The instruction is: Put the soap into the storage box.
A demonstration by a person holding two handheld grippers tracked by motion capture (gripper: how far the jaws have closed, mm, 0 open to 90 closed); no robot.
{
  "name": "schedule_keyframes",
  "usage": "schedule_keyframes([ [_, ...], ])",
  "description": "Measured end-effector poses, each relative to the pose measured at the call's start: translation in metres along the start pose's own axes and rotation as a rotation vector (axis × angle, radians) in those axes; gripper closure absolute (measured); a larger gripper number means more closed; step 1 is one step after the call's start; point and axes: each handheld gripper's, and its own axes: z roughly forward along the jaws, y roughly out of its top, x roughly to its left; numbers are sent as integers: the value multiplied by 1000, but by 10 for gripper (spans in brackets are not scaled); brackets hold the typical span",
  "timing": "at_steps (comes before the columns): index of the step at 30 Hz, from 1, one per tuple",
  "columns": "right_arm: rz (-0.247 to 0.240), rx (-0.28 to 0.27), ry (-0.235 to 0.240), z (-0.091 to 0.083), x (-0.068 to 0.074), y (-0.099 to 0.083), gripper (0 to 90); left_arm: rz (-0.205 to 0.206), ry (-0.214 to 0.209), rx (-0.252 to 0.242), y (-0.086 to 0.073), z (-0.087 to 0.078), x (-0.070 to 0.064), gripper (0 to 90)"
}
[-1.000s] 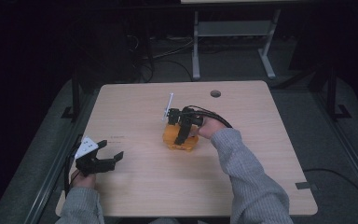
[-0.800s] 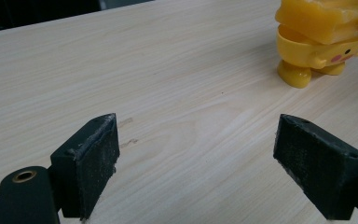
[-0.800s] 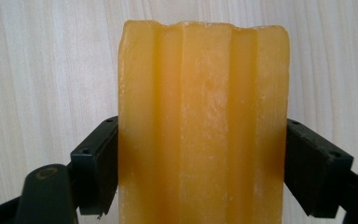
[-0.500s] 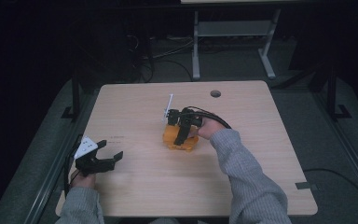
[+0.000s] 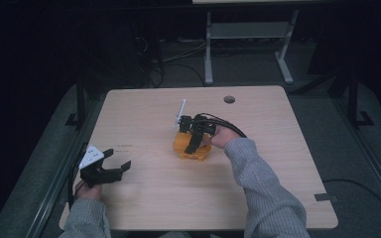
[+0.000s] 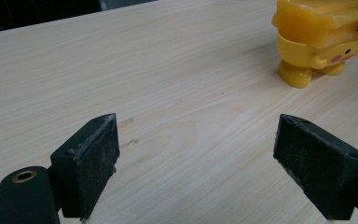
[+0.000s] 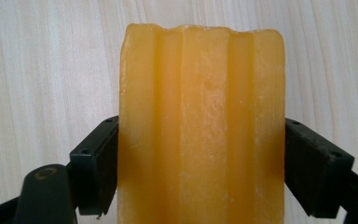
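A yellow cartoon figure [image 5: 182, 147] [image 6: 313, 51] with a small face and stubby feet stands near the middle of the wooden table [image 5: 278, 153]. Its upper part is a ribbed, translucent yellow block [image 7: 200, 93]. My right gripper [image 5: 193, 144] [image 7: 200, 165] reaches onto it from the right. Its two jaws press against the block's two sides, so it is shut on the block. My left gripper [image 5: 119, 157] [image 6: 196, 163] rests low over the table's left front area, open wide, with bare wood between its pads. The figure lies well ahead of it and to the right.
A round cable hole [image 5: 229, 99] sits near the table's far edge. Cables [image 5: 228, 124] trail from the right gripper over the hand. Beyond the table stand a metal frame's legs [image 5: 208, 54] on dark floor. Bare wood surrounds the figure on all sides.
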Motion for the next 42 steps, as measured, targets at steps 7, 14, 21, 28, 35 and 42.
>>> schedule_keyframes([
  [7,3,4,-8,0,1,0,204,4,-1,2,0,0,0,138],
  [14,40,-7,9,-2,0,-1,171,3,-1,1,0,1,-1,138],
  [21,40,-13,-2,-4,1,-1,171,2,-1,-3,0,1,0,138],
  [28,44,-21,-5,-5,3,-3,170,3,-1,2,0,1,0,138],
  [35,49,-32,-13,-9,4,-6,171,3,-1,0,0,1,-1,138],
  [42,68,-51,-26,-21,5,-11,181,3,0,4,0,1,-1,138],
])
